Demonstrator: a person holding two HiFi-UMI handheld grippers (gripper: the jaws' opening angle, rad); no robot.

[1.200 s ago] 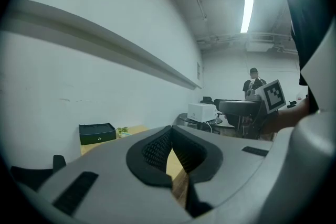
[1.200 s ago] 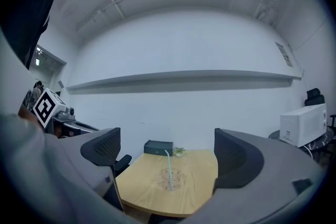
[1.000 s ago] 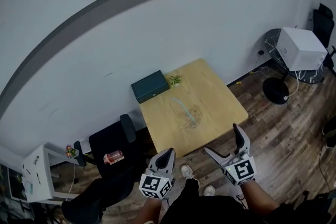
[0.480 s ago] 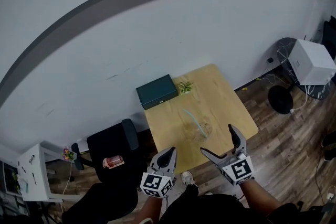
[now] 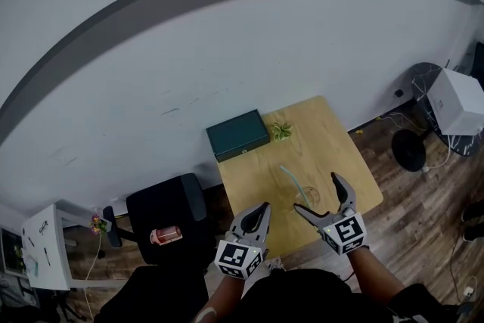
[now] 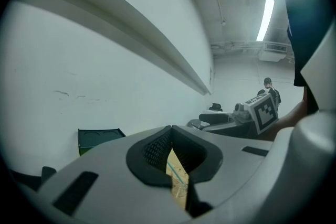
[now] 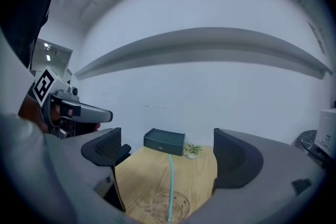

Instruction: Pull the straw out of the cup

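A clear glass cup stands on the wooden table near its front edge, with a pale blue straw upright in it. In the head view the straw leans just ahead of my right gripper; the cup is hard to make out there. That gripper is open, with cup and straw centred between its jaws and not touched. My left gripper is at the table's front left, shut on nothing. Its view shows only a sliver of table between the jaws.
A dark green box and a small plant sit at the table's back edge by the wall. A black chair stands left of the table. A fan and a white box are at the right.
The table has come closer and both grippers have moved forward. The right gripper now reaches over the front edge with the cup between its jaws. The left one is at the table's edge.
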